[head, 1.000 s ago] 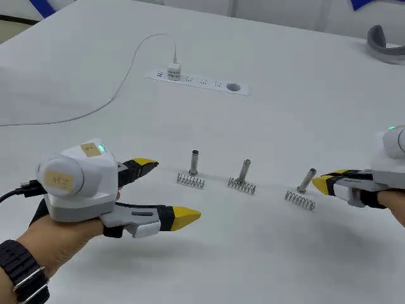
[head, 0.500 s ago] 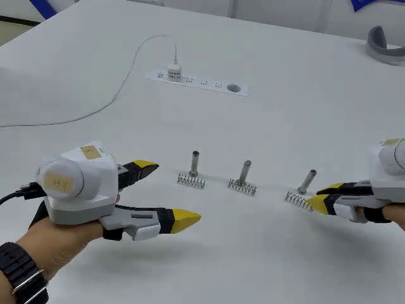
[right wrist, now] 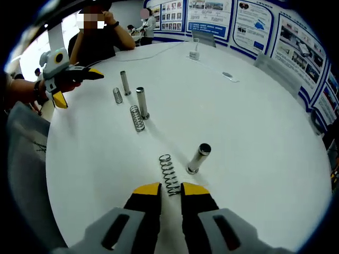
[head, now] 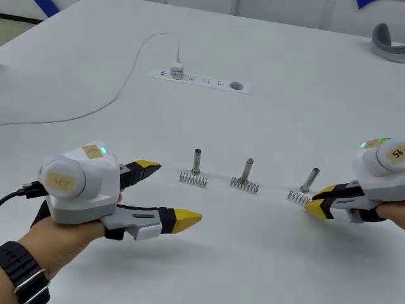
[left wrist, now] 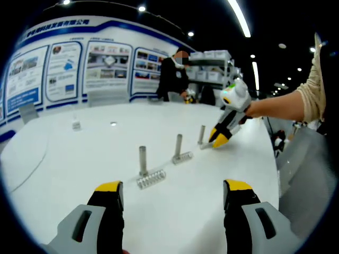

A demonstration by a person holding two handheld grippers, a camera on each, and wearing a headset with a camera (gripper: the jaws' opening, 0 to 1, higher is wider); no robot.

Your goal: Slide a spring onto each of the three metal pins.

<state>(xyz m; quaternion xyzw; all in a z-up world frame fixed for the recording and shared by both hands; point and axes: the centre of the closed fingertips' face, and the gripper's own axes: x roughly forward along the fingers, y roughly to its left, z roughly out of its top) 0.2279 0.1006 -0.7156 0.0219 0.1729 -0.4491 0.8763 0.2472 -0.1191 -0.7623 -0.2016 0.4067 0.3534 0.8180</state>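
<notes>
Three metal pins stand upright in a row on the white table: left pin (head: pixel 197 160), middle pin (head: pixel 247 169), right pin (head: pixel 311 178). A spring lies flat in front of each: left spring (head: pixel 192 180), middle spring (head: pixel 244 185), right spring (head: pixel 299 197). My right gripper (head: pixel 314 206) is low at the right spring (right wrist: pixel 169 174), narrowly open, with the spring's near end between its tips (right wrist: pixel 171 189). The right pin (right wrist: pixel 198 157) stands just beside that spring. My left gripper (head: pixel 168 192) hovers wide open and holds nothing, short of the left pin (left wrist: pixel 143 160) and left spring (left wrist: pixel 151 179).
A white power strip (head: pixel 199 80) with a plugged adapter lies further back, and its cable (head: pixel 120 88) trails off to the left. A grey curved object (head: pixel 387 45) sits at the far right corner. People stand beyond the table in the gripper views.
My right gripper has come down and in from beside the right pin to the near end of the right spring. The left gripper has stayed in place, open.
</notes>
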